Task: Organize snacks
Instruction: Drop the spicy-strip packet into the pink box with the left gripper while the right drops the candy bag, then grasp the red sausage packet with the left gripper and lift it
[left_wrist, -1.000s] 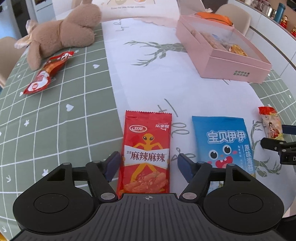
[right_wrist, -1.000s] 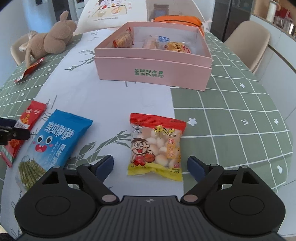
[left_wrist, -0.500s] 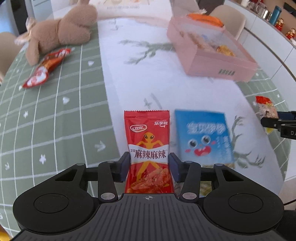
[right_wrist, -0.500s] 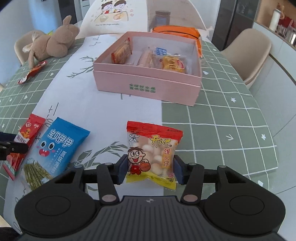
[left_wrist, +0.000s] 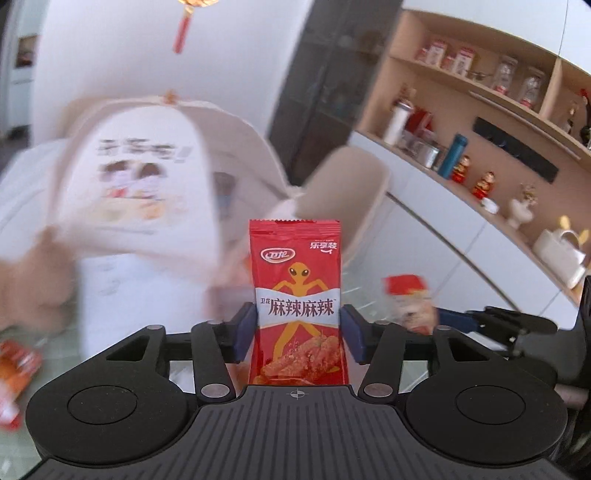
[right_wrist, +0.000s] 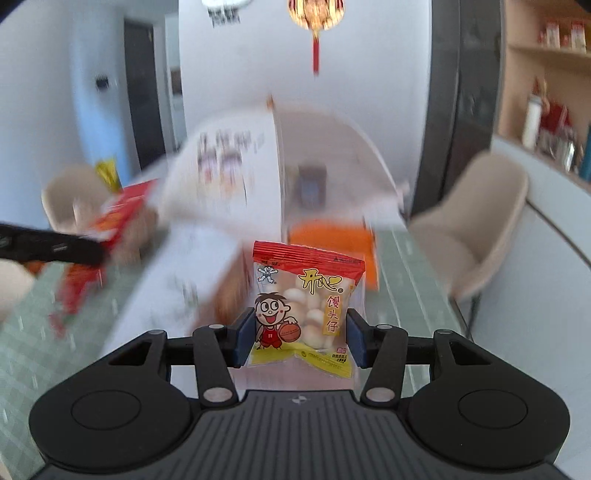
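A red spicy-strip packet (left_wrist: 295, 266) stands upright between the blue pads of my left gripper (left_wrist: 297, 332), lifted clear of the table. The jaws are opening slightly, but the pads still press on the packet's sides. My right gripper (right_wrist: 300, 338) holds a clear bun-snack packet (right_wrist: 306, 291) with a cartoon boy in the same way, its jaws also easing open while still gripping. The bun packet (left_wrist: 406, 295) shows at the right of the left wrist view. The red packet (right_wrist: 118, 214) appears blurred at the left of the right wrist view.
Both backgrounds are motion-blurred. A white mesh food cover (right_wrist: 258, 166) stands at the table's far end, an orange item (right_wrist: 332, 251) before it. A beige chair (right_wrist: 476, 229) and a white counter with shelves (left_wrist: 480, 192) are on the right. Another red packet (left_wrist: 14, 373) lies lower left.
Both grippers closed on their packets and lifted them off the table. Both views have swung upward, and the tabletop has dropped out of sight below.
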